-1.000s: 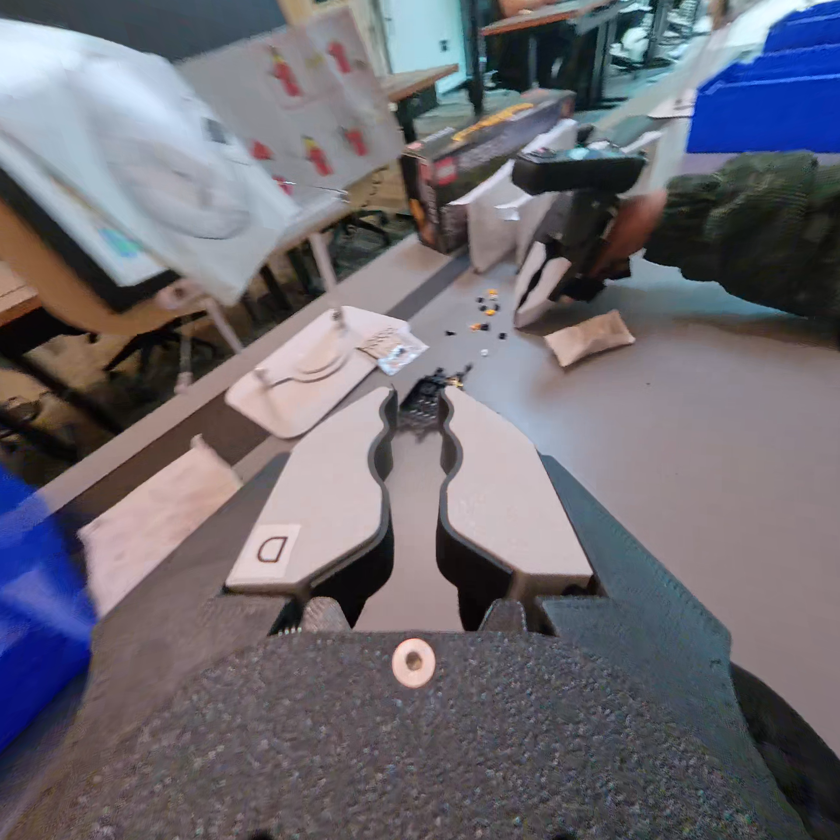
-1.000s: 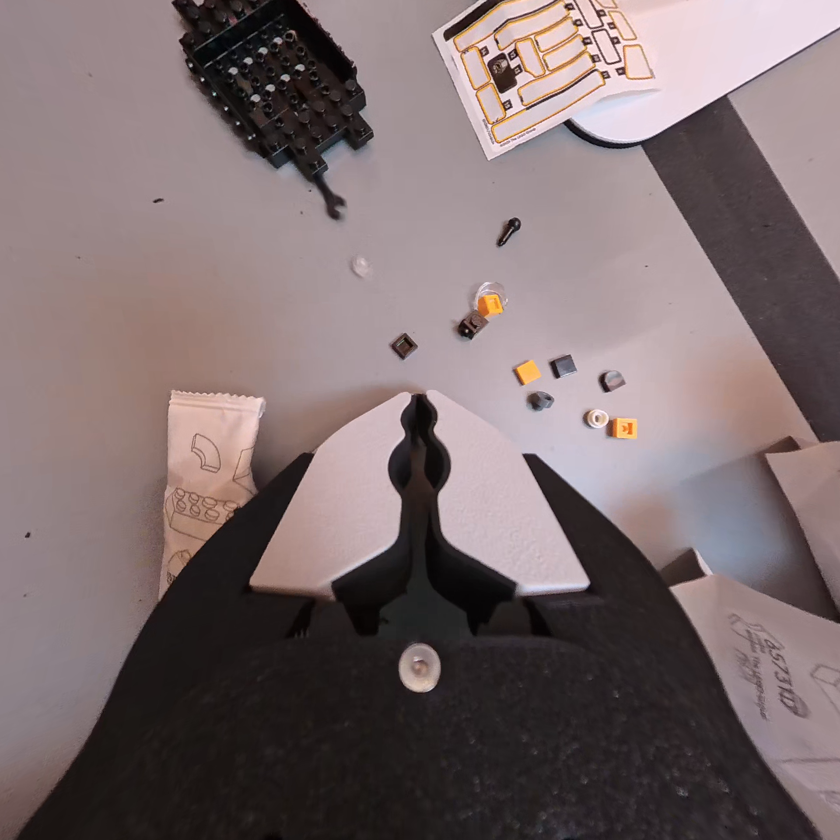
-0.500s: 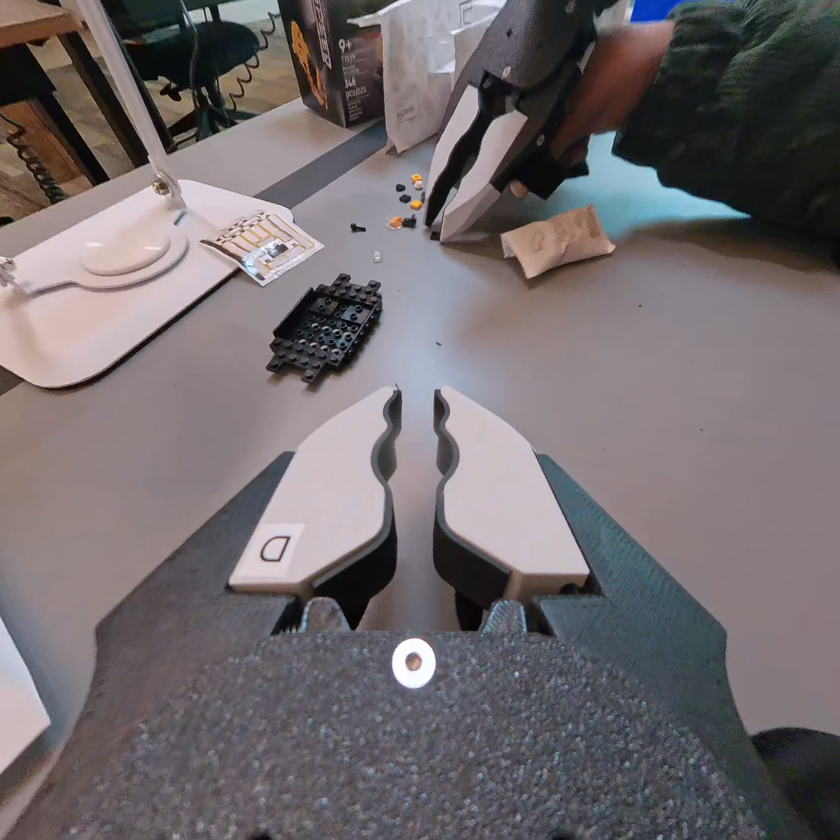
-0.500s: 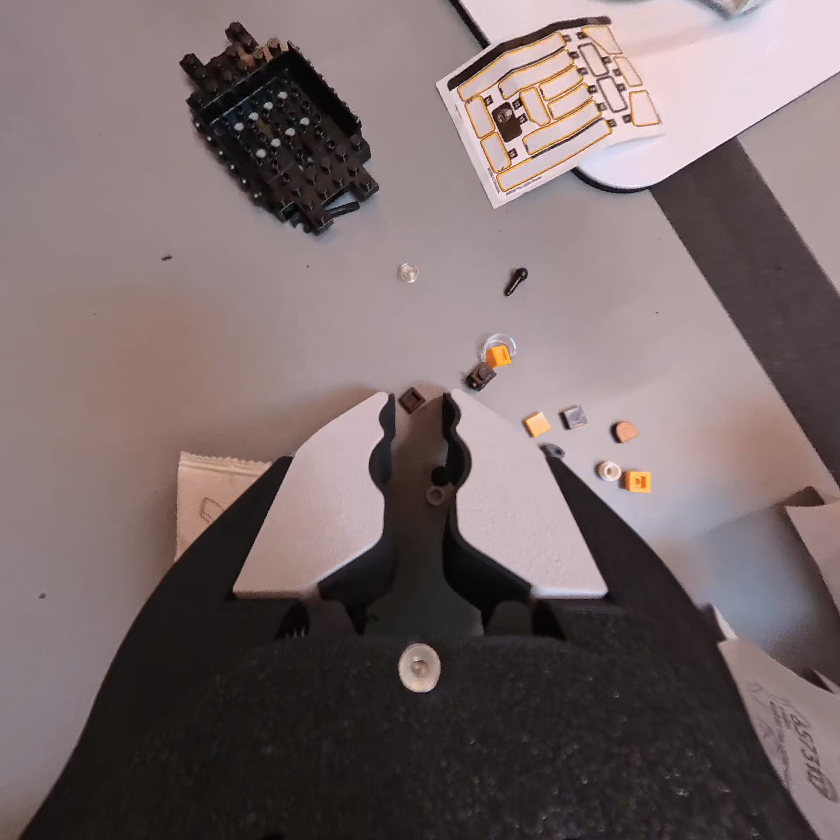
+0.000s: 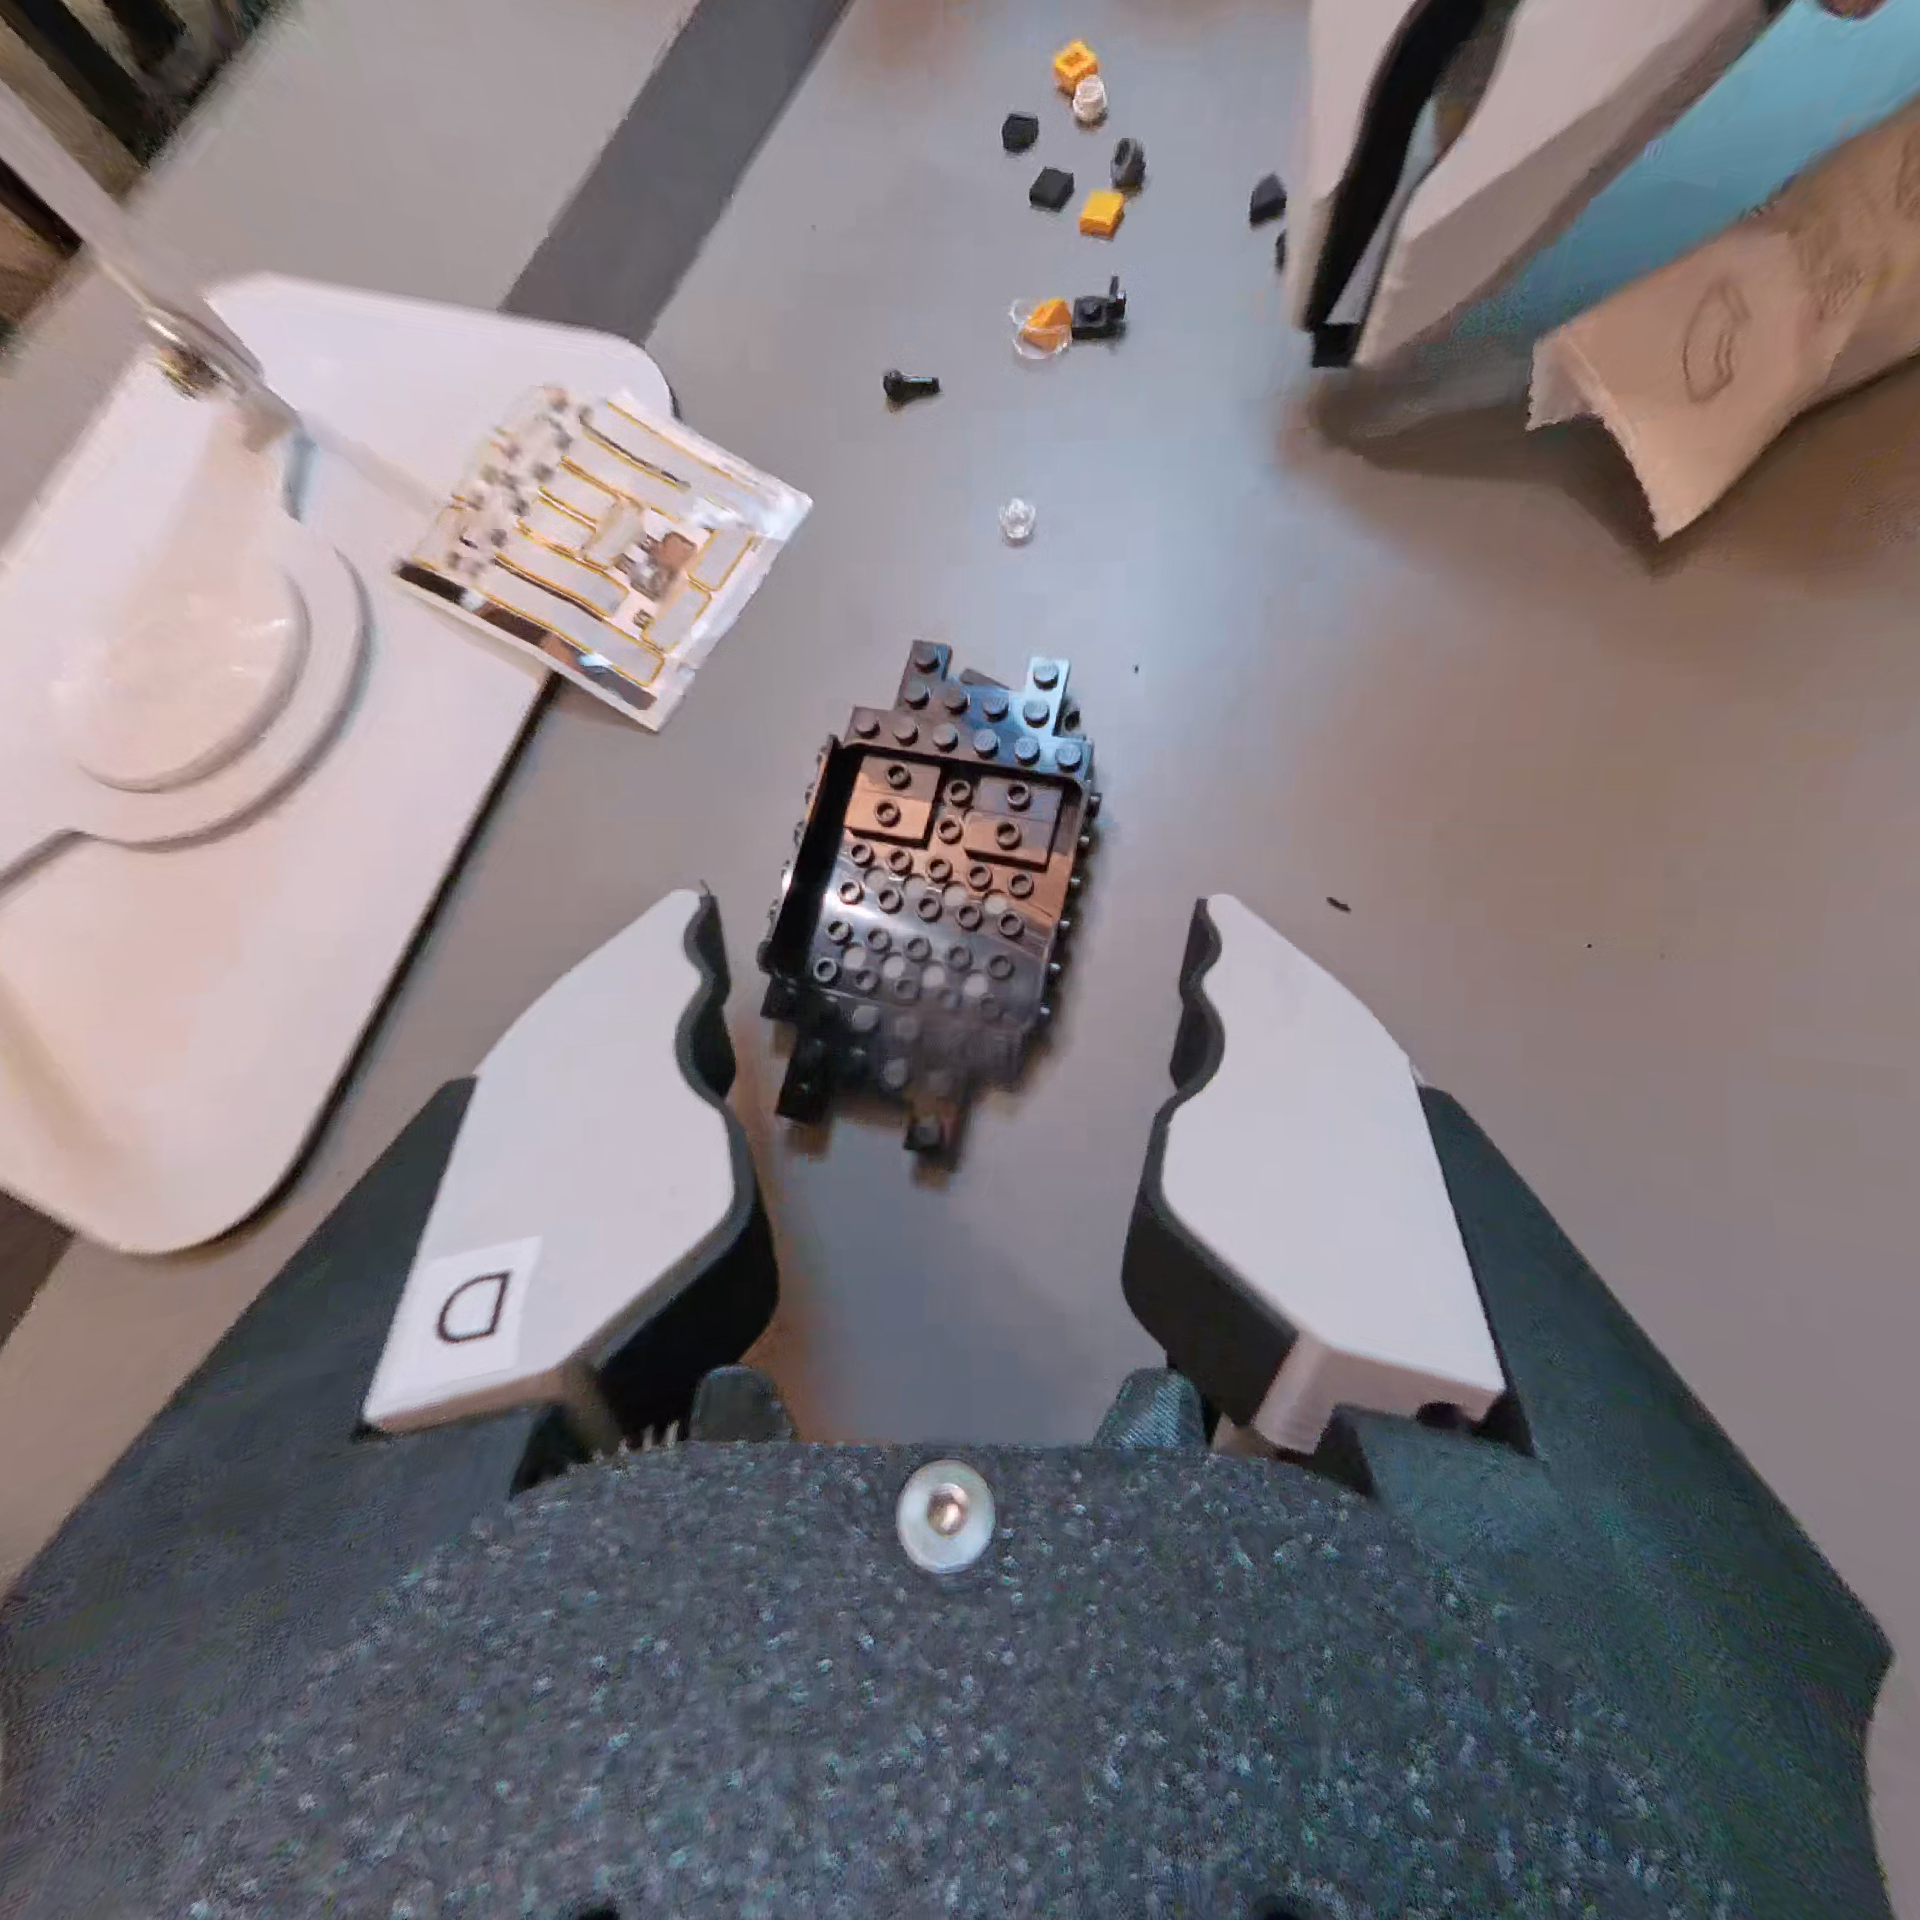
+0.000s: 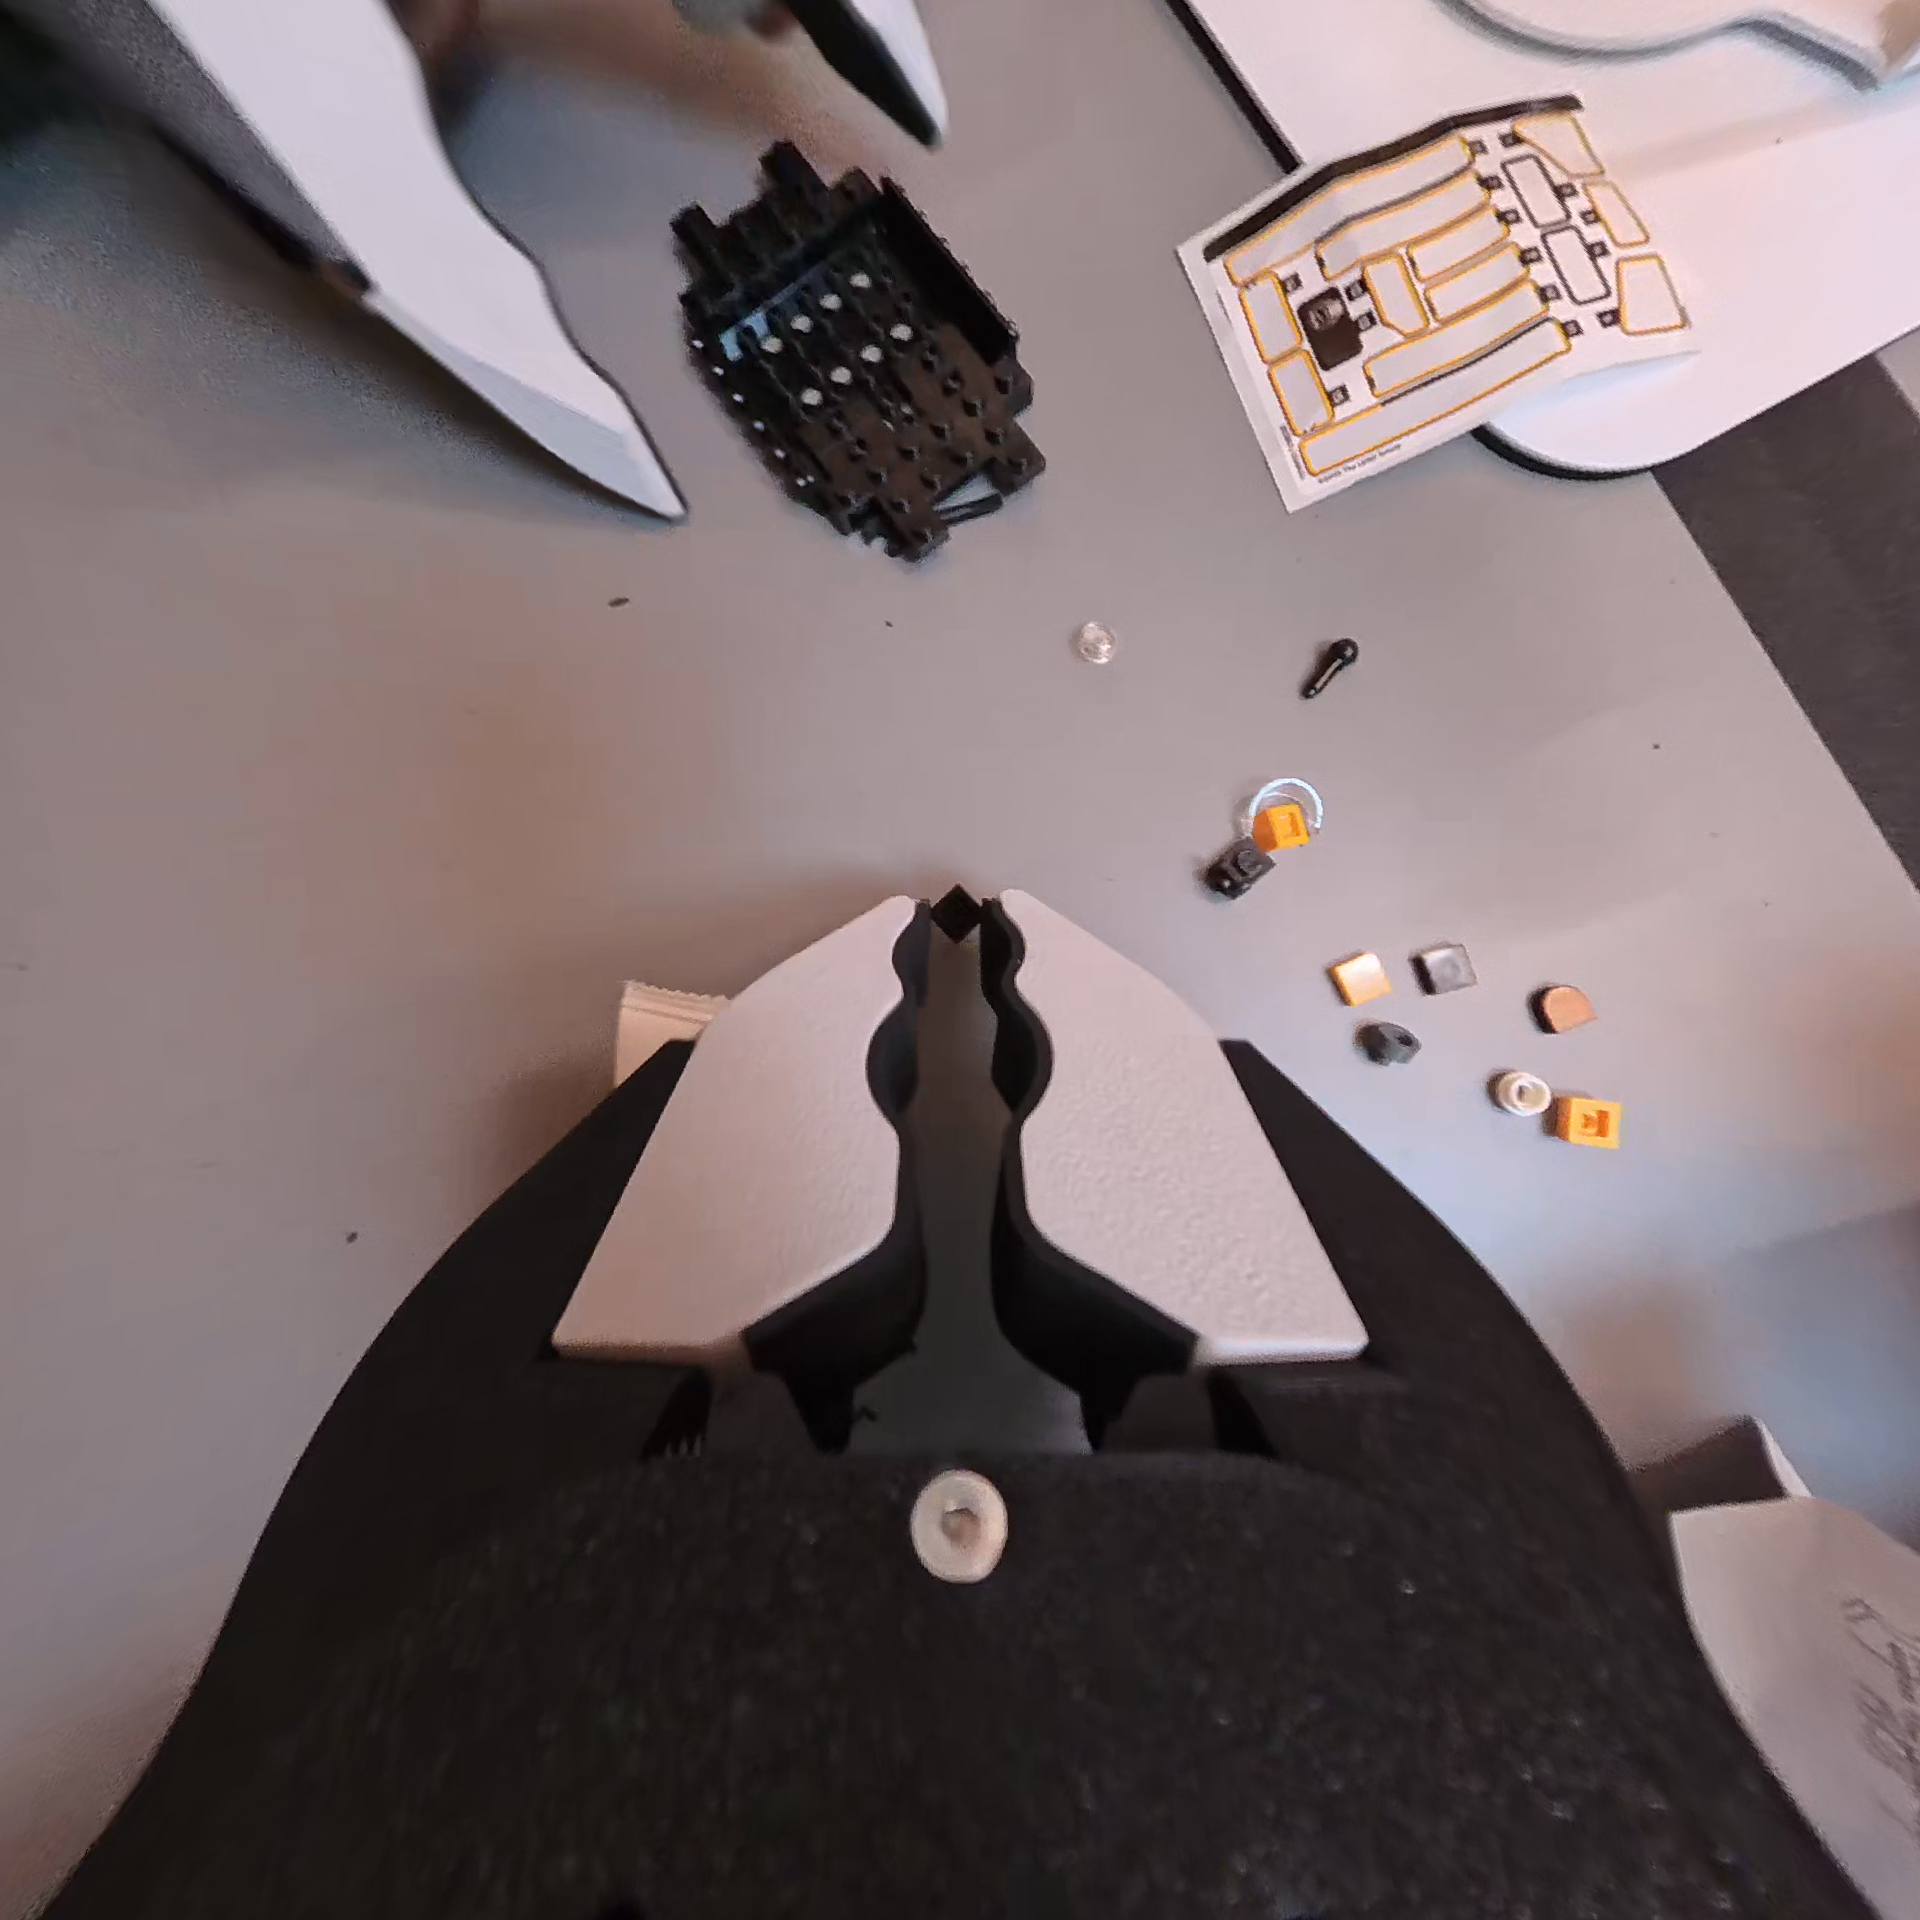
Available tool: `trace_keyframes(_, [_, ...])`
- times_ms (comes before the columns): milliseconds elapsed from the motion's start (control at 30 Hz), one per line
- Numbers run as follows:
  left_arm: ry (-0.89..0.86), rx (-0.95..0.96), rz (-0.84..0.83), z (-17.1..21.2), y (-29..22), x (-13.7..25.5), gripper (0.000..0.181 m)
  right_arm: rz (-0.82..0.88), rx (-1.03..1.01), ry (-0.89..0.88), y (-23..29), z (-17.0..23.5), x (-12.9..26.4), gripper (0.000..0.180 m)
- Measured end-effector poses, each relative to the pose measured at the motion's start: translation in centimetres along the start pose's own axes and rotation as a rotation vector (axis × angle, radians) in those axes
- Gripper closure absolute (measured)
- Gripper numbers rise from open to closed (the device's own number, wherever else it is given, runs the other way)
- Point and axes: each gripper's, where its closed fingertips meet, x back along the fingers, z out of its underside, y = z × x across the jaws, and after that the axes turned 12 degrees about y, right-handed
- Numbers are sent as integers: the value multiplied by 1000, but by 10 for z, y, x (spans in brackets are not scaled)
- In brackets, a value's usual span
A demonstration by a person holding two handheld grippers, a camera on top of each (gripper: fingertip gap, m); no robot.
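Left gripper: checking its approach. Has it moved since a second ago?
Yes. The left gripper advanced to the black brick assembly, now straddling it, jaws open.

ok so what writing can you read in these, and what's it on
I won't copy writing out; these things bear it.
White sticker on the left tongs: one large mark, clear.
Sticker sheet: fine print along one edge, too small to read.
Paper bag, lower right: marks cut off and blurred.
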Motion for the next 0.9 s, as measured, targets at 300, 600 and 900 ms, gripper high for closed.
trace_keyframes(300, [217,48,159,52,-4,36,126,-76,29,-108,14,-6,12,171])
trace_keyframes(600, [366,61,184,84,-12,93,115,-97,72,-148,24,-13,18,171])
trace_keyframes(900, [-205,65,362,-22,-70,61,152,-100,311,-306,70,-38,31,171])
